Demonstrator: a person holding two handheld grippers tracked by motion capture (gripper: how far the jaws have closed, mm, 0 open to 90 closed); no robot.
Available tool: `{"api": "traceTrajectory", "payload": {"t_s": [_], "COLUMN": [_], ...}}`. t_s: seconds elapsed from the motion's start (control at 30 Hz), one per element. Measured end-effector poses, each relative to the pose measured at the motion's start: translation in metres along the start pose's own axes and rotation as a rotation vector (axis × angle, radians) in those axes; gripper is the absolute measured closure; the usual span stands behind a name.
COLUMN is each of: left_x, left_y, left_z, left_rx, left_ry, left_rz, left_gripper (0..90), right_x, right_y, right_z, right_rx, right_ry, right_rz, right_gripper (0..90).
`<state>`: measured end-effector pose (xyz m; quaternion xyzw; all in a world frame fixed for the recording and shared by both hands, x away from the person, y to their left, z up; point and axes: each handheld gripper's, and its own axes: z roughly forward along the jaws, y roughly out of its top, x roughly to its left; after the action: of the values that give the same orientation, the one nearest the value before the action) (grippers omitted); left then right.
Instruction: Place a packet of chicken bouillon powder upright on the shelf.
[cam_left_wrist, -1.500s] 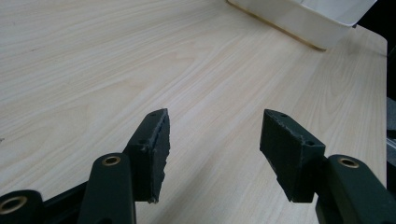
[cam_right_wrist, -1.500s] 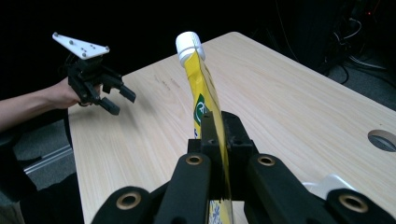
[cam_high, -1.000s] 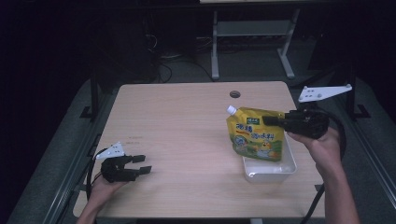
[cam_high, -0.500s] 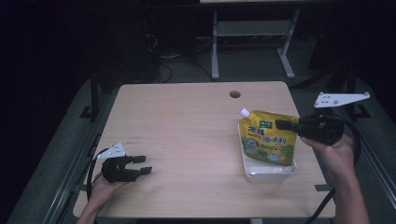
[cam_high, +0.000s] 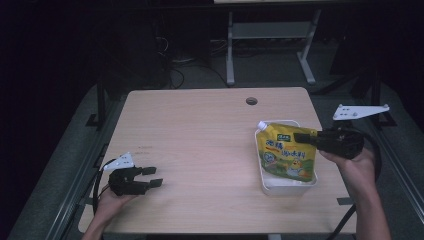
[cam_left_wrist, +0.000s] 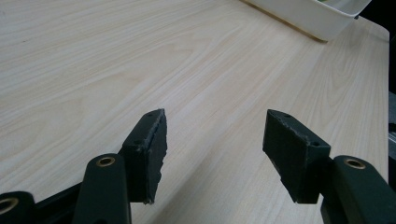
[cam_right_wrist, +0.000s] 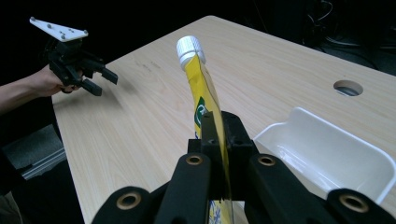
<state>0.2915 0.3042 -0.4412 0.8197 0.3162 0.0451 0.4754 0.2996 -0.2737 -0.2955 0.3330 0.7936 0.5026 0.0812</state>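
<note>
The right gripper (cam_right_wrist: 219, 140), jaws clamped on the yellow spout pouch (cam_high: 286, 156), holds it over the white tray (cam_high: 287, 186), seemingly not yet released (bottom contact is unclear), while the left gripper (cam_high: 152, 176) rests wide and empty on the table (cam_high: 200, 130).

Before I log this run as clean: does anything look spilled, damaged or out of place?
Nothing stands out. The yellow pouch is capped and clamped in the right gripper above the white tray, no spill shows on the table, and the left gripper is open.
</note>
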Motion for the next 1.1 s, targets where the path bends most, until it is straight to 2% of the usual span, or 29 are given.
{"api": "traceTrajectory", "payload": {"t_s": [1.1], "left_x": [-0.001], "left_y": [0.001], "left_z": [-0.001], "left_rx": [-0.014], "left_ry": [0.000], "left_rz": [0.006], "left_gripper": [39.6], "right_x": [-0.007], "right_y": [-0.021], "right_z": [0.016], "right_rx": [0.025], "right_ry": [0.005], "right_rz": [0.029], "right_gripper": [88.2]}}
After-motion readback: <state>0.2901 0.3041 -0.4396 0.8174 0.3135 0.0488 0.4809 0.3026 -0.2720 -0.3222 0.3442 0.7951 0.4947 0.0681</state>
